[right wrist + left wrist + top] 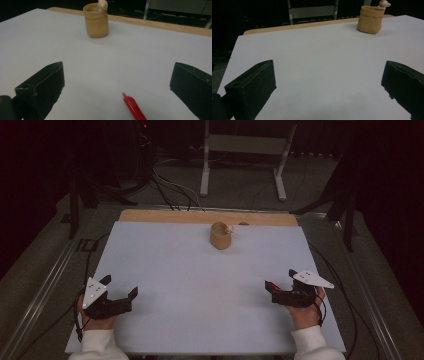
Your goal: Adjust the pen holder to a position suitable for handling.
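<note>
A tan cup-shaped holder (pixel 220 236) stands upright near the far edge of the white table top (pixel 200 285), with a small pale figure (pixel 229 228) perched on its rim. My left gripper (pixel 120 287) rests at the near left, open, with nothing between its jaws. The left gripper view has the holder (pixel 370 20) far ahead to the right of my left gripper (pixel 329 68). My right gripper (pixel 280 281) sits at the near right, open. A red pen (pixel 133 106) lies on the table between the jaws of my right gripper (pixel 118 70), untouched, and the holder (pixel 96 22) stands beyond.
A strip of bare wood (pixel 205 216) runs along the table's far edge. Behind it on the floor stand a white metal frame (pixel 245 150) and several dark cables (pixel 170 190). Metal rails flank the table on both sides.
</note>
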Demonstrator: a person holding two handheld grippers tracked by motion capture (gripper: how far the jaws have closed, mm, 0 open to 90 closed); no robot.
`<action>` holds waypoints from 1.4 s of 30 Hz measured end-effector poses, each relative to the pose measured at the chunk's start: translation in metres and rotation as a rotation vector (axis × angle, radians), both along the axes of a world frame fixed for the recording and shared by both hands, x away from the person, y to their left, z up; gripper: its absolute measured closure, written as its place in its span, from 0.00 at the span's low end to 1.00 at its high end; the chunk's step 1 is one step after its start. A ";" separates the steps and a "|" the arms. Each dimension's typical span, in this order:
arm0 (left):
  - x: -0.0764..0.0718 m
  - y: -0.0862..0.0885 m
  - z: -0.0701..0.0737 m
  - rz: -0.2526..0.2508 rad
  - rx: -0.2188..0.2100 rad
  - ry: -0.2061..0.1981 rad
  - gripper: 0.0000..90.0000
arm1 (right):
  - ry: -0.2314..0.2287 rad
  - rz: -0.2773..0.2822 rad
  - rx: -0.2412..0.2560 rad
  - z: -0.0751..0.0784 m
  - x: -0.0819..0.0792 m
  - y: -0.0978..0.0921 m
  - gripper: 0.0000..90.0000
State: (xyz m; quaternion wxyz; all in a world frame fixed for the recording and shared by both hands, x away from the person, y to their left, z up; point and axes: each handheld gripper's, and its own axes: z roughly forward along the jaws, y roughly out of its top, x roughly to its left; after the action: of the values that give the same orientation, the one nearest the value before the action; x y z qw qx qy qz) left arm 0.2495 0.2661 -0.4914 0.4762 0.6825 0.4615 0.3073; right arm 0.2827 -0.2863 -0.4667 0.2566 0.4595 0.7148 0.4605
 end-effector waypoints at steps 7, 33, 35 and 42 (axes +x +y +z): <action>0.001 0.000 -0.001 0.001 -0.002 0.001 0.00 | 0.004 0.001 -0.008 0.008 0.016 0.010 0.00; 0.003 -0.002 -0.003 -0.005 0.006 0.009 0.00 | 0.025 0.044 0.012 0.025 0.071 0.057 0.00; 0.003 -0.002 -0.003 -0.006 0.006 0.009 0.00 | 0.027 0.048 0.011 0.029 0.077 0.063 0.00; 0.003 -0.001 -0.003 -0.005 0.004 0.009 0.00 | 0.029 0.052 0.033 0.033 0.089 0.071 0.00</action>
State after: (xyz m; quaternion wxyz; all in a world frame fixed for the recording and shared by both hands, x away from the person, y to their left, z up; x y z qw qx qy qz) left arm 0.2522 0.2649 -0.4941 0.4735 0.6861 0.4614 0.3038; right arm 0.3713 -0.2152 -0.4333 0.2269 0.4516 0.7224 0.4720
